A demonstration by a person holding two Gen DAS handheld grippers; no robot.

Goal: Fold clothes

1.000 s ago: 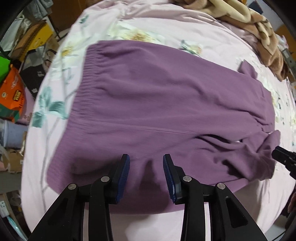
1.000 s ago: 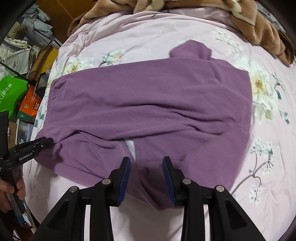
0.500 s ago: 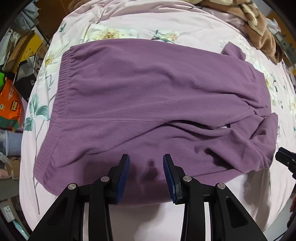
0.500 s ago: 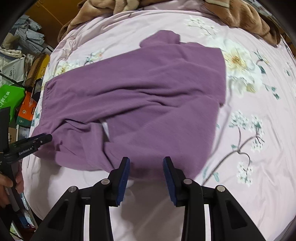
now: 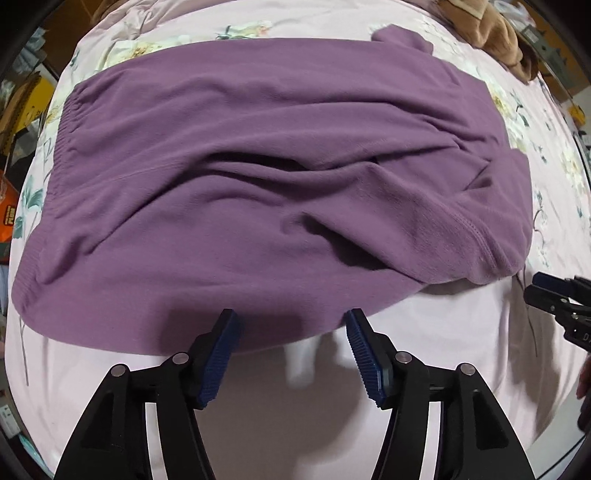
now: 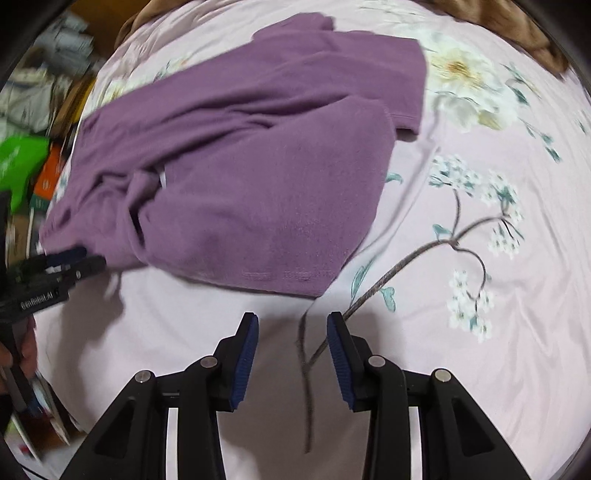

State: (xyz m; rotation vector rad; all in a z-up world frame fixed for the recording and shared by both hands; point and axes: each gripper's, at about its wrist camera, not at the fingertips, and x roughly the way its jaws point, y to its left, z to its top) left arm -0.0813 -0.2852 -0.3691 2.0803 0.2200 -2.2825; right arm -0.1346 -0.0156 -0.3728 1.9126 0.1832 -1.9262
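A purple fleece pair of trousers (image 5: pixel 258 177) lies rumpled across a pink floral bedsheet (image 5: pixel 461 332), waistband at the left, legs folded over at the right. My left gripper (image 5: pixel 291 325) is open and empty, its blue pads at the garment's near edge. My right gripper (image 6: pixel 291 325) is open and empty over bare sheet, just short of the trousers' near hem (image 6: pixel 258 184). The right gripper also shows at the right edge of the left wrist view (image 5: pixel 554 295), and the left gripper shows at the left edge of the right wrist view (image 6: pixel 55 269).
A brown blanket (image 5: pixel 495 29) is bunched at the far right of the bed. Boxes and bags (image 6: pixel 33 162) are piled on the floor past the bed's left edge. The sheet (image 6: pixel 480 258) spreads to the right.
Both grippers have pulled back toward the near edge of the bed. The left jaws have opened wider. The trousers have bunched into deeper folds; the right gripper moved right, off the cloth.
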